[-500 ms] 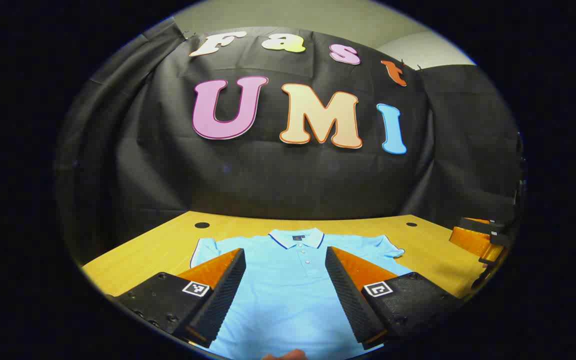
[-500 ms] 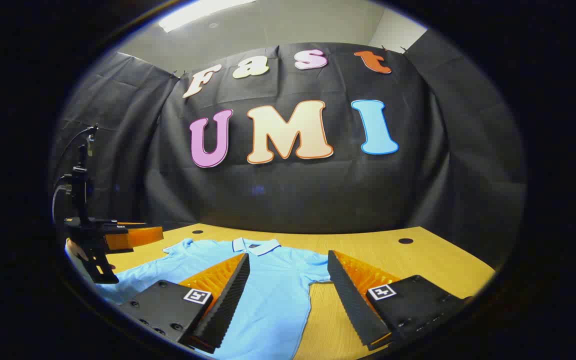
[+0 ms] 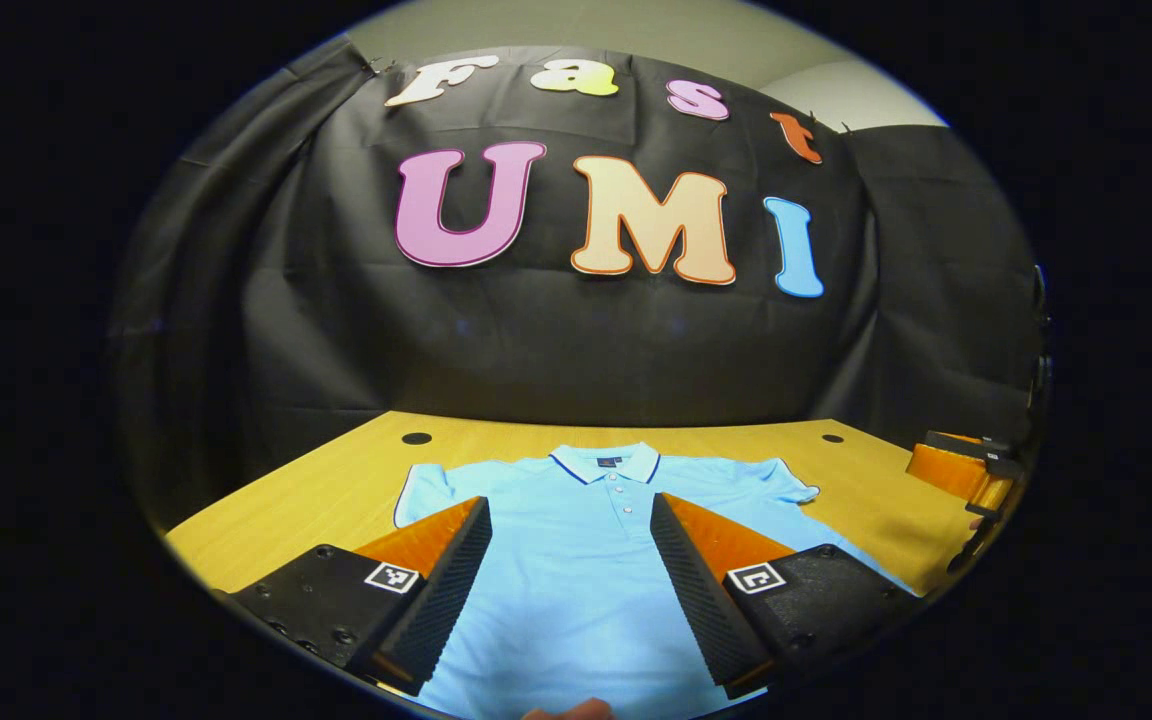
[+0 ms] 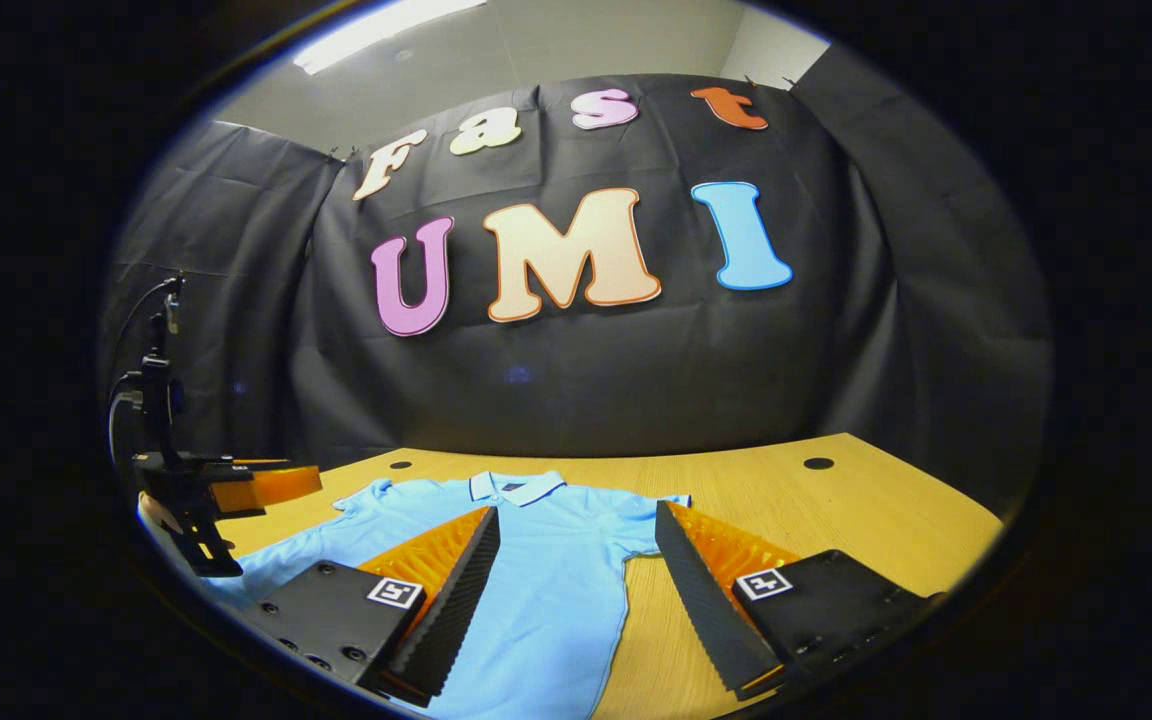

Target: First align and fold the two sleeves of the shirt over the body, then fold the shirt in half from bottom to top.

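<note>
On the smooth wooden table (image 3: 306, 500) with round cable holes, backed by creased black cloth (image 3: 556, 350), a light blue shirt (image 3: 576, 560) with collar lies flat, sleeves apparently unfolded, while the left gripper (image 3: 568, 590) and right gripper (image 4: 576, 600) hover over it, ridged fingers spread, holding nothing.

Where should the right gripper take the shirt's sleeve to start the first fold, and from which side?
Probably at the cuff edge of the sleeve nearest the right gripper, coming from the outer side. The shirt lies flat and face up on the table, both sleeves spread outward, so the cuff is the free edge that can swing inward over the body. Both grippers are open, holding nothing.
</note>
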`<state>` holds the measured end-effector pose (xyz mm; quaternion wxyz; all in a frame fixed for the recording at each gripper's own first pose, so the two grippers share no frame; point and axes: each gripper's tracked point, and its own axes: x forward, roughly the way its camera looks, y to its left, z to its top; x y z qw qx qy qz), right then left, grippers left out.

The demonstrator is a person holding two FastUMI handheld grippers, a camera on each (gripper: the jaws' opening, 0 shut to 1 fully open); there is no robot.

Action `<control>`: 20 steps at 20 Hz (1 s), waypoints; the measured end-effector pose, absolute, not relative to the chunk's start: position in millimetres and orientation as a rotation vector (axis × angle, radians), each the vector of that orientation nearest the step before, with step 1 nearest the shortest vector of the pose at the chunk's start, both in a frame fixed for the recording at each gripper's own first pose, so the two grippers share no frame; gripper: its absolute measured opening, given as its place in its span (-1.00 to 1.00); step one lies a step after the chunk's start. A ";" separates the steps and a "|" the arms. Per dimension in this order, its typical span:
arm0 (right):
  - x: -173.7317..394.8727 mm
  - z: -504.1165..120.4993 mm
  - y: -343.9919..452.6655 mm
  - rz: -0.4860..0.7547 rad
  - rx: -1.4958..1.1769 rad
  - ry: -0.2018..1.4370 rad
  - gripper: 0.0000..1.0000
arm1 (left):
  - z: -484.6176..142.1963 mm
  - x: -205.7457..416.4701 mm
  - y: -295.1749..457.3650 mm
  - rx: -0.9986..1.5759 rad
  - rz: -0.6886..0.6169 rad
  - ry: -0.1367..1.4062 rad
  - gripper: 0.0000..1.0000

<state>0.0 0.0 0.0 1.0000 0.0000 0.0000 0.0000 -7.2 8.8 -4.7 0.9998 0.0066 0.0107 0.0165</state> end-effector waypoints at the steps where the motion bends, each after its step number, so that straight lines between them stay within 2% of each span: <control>1: 0.0 0.0 0.0 0.000 0.000 0.000 0.94 | -3.5 -8.2 10.6 0.018 0.038 0.019 0.91; 8: -0.7 0.7 3.3 0.007 0.009 0.025 0.90 | -13.1 -13.7 13.0 0.003 0.054 0.031 0.90; 11: -0.3 -5.2 -0.1 0.000 -0.011 0.094 0.95 | -21.6 -18.7 15.7 -0.001 0.061 0.047 0.90; 20: 41.1 -20.3 -8.8 0.009 -0.038 0.194 0.92 | -19.4 -19.8 26.8 0.011 0.066 0.067 0.91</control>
